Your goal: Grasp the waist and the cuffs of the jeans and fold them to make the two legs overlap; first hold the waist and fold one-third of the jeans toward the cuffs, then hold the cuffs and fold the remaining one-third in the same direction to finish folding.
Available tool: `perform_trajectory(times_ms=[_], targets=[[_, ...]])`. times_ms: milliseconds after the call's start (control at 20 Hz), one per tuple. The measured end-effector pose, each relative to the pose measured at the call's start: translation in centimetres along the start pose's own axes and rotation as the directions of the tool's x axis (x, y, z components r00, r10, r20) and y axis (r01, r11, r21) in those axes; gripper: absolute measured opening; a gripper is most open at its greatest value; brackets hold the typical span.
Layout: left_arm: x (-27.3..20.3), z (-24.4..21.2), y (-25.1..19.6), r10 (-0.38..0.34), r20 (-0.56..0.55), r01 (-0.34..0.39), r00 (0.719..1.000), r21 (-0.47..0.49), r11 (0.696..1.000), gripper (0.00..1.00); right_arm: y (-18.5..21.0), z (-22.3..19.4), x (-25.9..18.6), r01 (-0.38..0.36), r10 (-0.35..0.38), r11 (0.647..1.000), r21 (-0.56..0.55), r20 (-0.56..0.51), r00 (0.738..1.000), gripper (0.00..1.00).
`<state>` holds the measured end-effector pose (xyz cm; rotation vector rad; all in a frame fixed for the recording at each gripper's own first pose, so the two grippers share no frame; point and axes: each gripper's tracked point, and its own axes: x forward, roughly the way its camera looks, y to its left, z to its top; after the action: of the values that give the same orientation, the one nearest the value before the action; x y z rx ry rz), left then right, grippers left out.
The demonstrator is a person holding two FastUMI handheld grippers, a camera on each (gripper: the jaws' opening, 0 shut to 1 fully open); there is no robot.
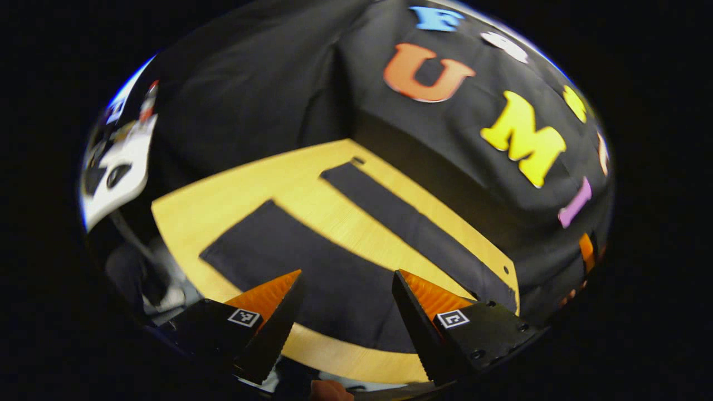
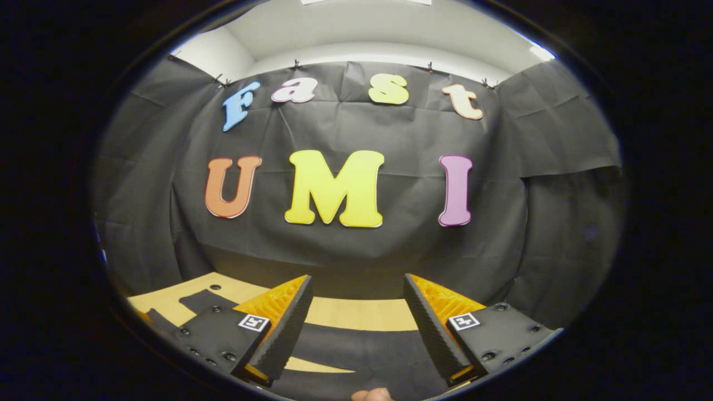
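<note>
Jeans (image 1: 334, 267) flat and unfolded on the wooden table (image 1: 245, 195), legs spread apart; folding not yet begun.

Left gripper (image 1: 348, 312) poised above the dark denim with jaws wide apart, nothing between them, both legs stretching away across the tabletop toward the booth wall. Right gripper (image 2: 356, 328) likewise open and empty, held over a dark stretch of the jeans (image 2: 362, 348) near the table's (image 2: 356, 313) edge. All steps apparently outstanding: overlapping the legs, the waist fold, the cuff fold.
</note>
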<state>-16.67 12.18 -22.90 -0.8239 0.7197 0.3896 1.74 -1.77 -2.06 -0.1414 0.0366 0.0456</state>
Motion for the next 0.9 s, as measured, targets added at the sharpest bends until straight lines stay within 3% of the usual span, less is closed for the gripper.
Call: perform_trajectory(times_ms=[50,150,250,500,700,900], targets=[[-0.4,-0.7,1.5,0.006,-0.058,-0.013,0.998,-0.109,0.994,0.99,-0.4,-0.2,0.1,0.003,-0.003,1.000,-0.008,-0.005,1.000,1.00],[-1.9,-1.1,3.4,-0.016,-0.127,-0.025,0.992,-0.321,0.947,0.99,-1.4,-0.9,0.0,0.017,-0.017,1.000,-0.018,-0.026,1.000,0.98],[-2.8,-0.9,5.5,-0.015,-0.153,-0.054,0.988,-0.437,0.898,1.00,-3.0,-1.6,-0.3,0.044,-0.045,0.999,-0.028,-0.050,0.998,0.97],[-1.4,-0.4,6.7,-0.010,-0.193,-0.103,0.981,-0.568,0.817,0.99,-6.7,-2.1,-1.0,0.124,-0.127,0.991,-0.043,-0.072,0.989,0.98],[-0.2,1.0,7.7,0.001,-0.159,-0.092,0.987,-0.567,0.818,0.99,-8.3,-2.0,-1.3,0.168,-0.171,0.985,-0.043,-0.073,0.983,0.98],[1.5,3.3,7.6,-0.052,-0.099,-0.022,0.994,-0.627,0.778,0.99,-9.4,-3.4,-1.4,0.194,-0.197,0.980,-0.041,-0.106,0.975,0.98]])
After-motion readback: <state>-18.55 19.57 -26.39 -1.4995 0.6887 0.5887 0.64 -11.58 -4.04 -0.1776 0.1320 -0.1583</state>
